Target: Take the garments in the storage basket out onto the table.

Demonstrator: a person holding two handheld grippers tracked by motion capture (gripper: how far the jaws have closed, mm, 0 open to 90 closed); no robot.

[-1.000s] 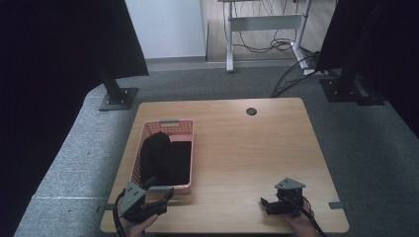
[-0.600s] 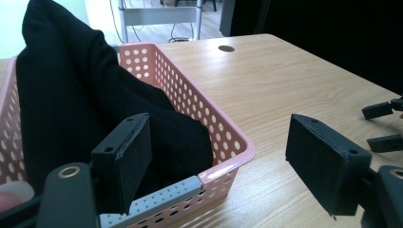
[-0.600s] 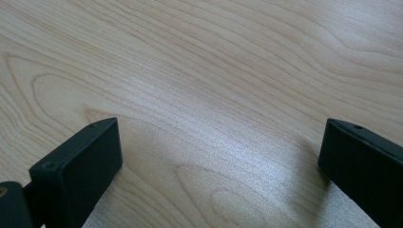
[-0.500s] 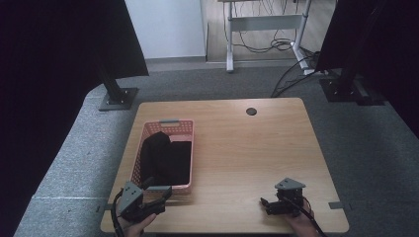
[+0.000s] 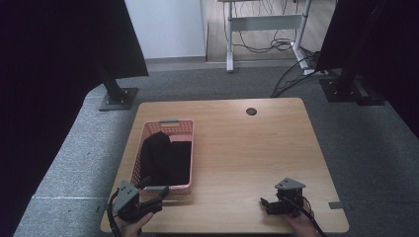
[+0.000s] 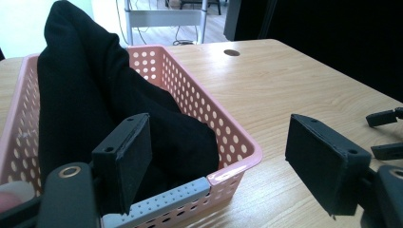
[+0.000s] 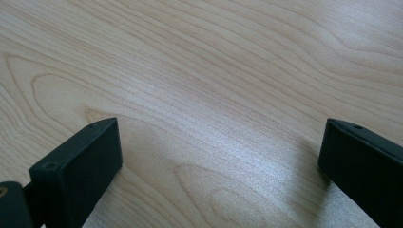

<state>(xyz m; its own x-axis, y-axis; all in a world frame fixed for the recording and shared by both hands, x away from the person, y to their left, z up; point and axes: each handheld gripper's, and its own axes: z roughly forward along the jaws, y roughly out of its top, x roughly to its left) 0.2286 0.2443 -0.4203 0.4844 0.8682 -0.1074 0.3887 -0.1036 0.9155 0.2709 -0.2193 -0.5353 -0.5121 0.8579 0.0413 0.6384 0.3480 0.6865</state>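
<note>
A pink perforated basket [image 5: 184,148] sits left of centre in the high view, on the wooden surface [image 5: 257,153], with its long side running up the frame. A black cloth [image 5: 163,158] is bundled inside it; in the left gripper view the cloth [image 6: 90,109] heaps up above the rim at the upper left of the frame and slopes down toward the near end of the basket [image 6: 228,142].

The left gripper [image 5: 148,192] is at the lower left of the high view, right at the basket's near end. Its jaws are spread wide and hold nothing. In its own view one jaw stands over the grey strip on the basket's near rim, in front of the cloth, and the other stands outside the basket over bare wood, so the basket's near corner lies between them.

The right gripper [image 5: 269,203] is at the lower right of the high view, well apart from the basket. Its jaws are also wide apart and empty, low over plain wood grain in its own view.

A small dark round hole [image 5: 251,111] sits near the surface's far edge.
</note>
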